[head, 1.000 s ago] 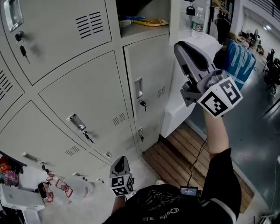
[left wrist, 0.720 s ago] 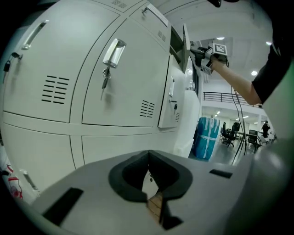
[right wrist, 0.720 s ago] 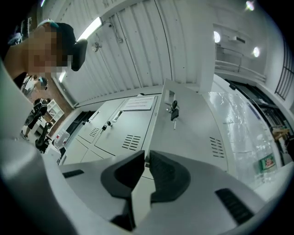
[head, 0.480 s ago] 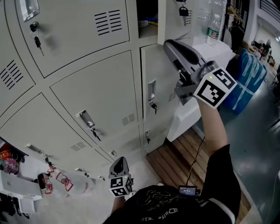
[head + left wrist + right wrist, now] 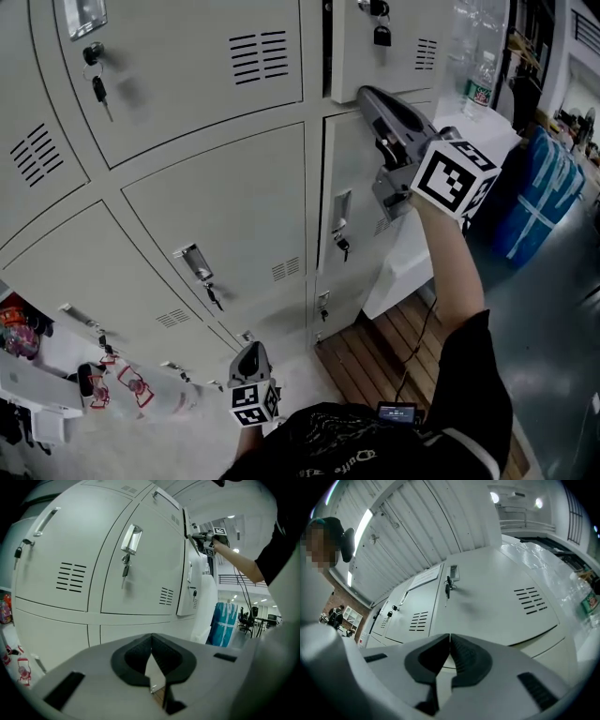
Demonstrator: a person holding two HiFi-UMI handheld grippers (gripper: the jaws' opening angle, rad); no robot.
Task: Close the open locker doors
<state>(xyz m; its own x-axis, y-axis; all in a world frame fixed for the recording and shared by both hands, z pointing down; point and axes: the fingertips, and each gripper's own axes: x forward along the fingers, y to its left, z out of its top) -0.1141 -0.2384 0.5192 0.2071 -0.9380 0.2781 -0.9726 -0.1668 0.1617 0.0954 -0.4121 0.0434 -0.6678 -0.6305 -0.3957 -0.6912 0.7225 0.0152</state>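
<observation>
Our right gripper [image 5: 366,92], jaws just pinched together and empty, meets the one-o'clock locker door [image 5: 389,42], a crack from shut; left gripper [image 5: 253,352] closed too.

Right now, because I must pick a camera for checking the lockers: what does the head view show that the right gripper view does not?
Only the head view: the left tool held low, the wooden floor slats, and the marker cube on the right tool. Only the right gripper view: ceiling lights, a brick wall, and that tool's jaws, which have just been closing and now meet on nothing. Both: grey locker doors with keys hanging from their locks.
</observation>
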